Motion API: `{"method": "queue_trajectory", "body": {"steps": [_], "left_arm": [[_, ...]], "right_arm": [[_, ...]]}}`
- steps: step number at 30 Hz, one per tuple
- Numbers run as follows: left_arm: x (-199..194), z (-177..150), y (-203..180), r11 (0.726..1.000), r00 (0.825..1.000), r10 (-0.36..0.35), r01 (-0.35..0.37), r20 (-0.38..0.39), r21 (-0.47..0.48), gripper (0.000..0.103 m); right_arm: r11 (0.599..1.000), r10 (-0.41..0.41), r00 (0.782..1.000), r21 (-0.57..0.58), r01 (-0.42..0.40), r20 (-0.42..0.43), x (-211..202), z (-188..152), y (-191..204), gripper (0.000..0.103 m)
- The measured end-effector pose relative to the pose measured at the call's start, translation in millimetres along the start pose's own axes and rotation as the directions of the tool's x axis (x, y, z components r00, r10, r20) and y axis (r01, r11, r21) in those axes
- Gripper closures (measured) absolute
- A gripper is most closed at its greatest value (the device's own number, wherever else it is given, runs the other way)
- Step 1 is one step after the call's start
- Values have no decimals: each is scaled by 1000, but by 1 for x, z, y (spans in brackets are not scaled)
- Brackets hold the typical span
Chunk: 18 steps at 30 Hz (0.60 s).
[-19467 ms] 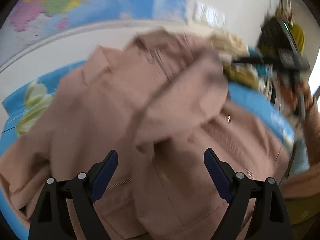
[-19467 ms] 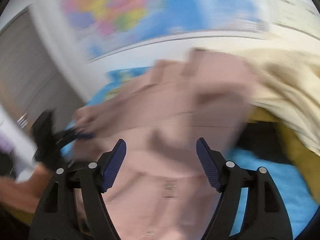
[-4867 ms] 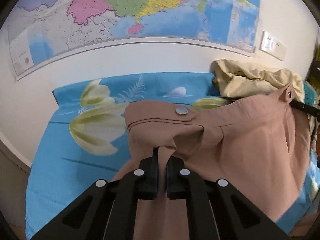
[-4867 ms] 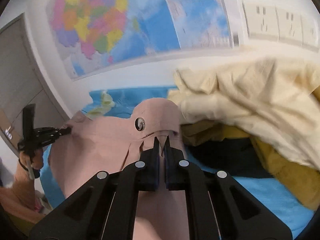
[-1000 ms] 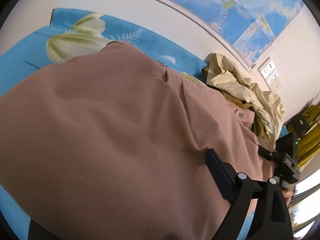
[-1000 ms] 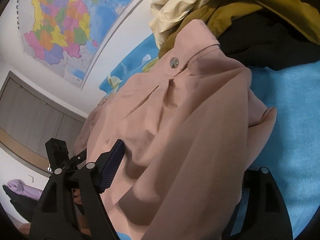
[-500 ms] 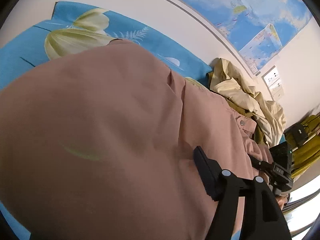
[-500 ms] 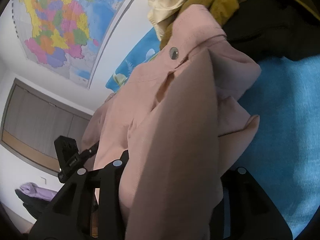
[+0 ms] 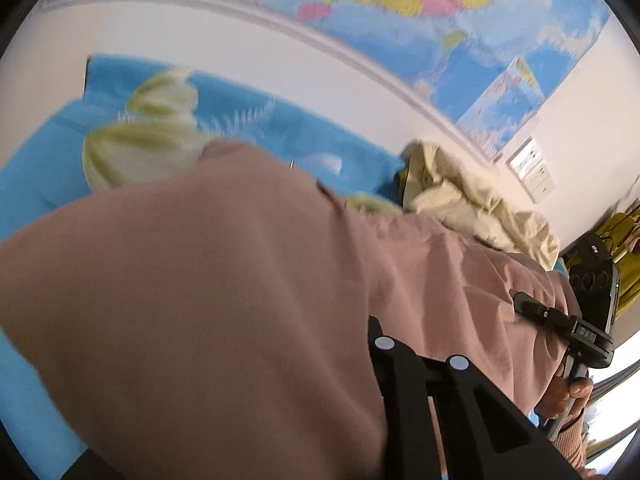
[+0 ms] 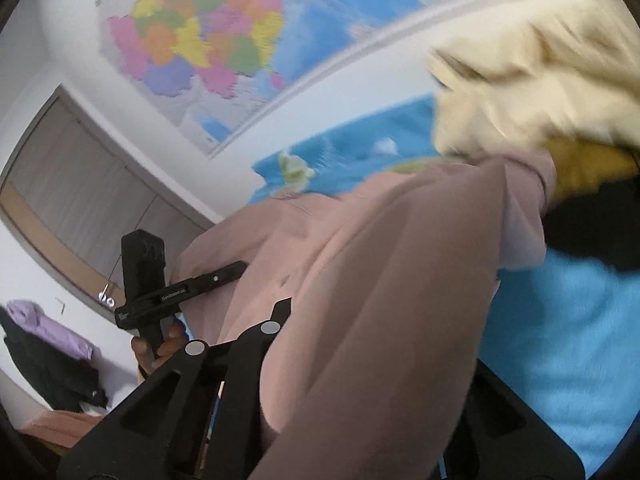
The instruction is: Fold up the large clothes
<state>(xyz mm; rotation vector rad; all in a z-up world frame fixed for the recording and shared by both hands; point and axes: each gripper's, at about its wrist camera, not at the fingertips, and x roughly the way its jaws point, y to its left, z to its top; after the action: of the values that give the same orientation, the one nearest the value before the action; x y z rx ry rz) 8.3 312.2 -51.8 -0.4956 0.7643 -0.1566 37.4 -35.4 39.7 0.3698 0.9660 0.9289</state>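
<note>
We are closing both claws on the dusty-pink garment (image 9: 208,280), and compared with a second ago, when each stood wide with the cloth billowing between its arms, the jaws have just been narrowing until only a thin fold of fabric is left in them. The left gripper (image 10: 240,268) is reaching into the garment's edge off to the left of our right claw, its tips buried in the cloth; the right gripper (image 9: 518,302) is doing the same off to the right of our left claw, with a hand (image 9: 568,396) gripping its handle below. The pink cloth is now draping over each claw and hiding most of the fingers, and it is lifting clear of the blue floral bedsheet (image 9: 248,124) beyond the tips, where before it lay spread there. Further ahead, the pile of cream clothing (image 9: 460,204) is sitting untouched under the wall map (image 9: 440,12). We are judging this as a fresh pinch on the near edge, made to carry it across for the next fold.
</note>
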Motion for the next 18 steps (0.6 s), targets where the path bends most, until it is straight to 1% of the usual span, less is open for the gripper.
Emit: {"method": "queue_trajectory", "body": {"steps": [3,5,7,10,13,15,18], "left_arm": [[-22,22,5,1000,998,8,-9,57,18,88],[-36,38,9,999,996,28,-31,89,32,88],[-48,53,14,997,992,58,-62,116,36,88],[-63,79,27,992,981,114,-121,158,34,88],[-80,109,46,983,963,173,-181,208,21,88],[-90,128,60,975,947,214,-222,239,9,88],[-104,159,87,954,915,291,-300,280,-12,88]], "right_arm": [[999,16,1000,-51,-15,15,4,19,18,93],[996,31,999,-89,-29,22,11,37,33,93],[992,41,999,-122,-37,31,24,57,49,93],[985,68,997,-162,-61,42,43,85,68,93],[979,99,994,-185,-89,45,71,113,86,93],[973,120,992,-203,-110,39,92,129,98,93],[963,154,987,-227,-143,33,133,154,120,93]]}}
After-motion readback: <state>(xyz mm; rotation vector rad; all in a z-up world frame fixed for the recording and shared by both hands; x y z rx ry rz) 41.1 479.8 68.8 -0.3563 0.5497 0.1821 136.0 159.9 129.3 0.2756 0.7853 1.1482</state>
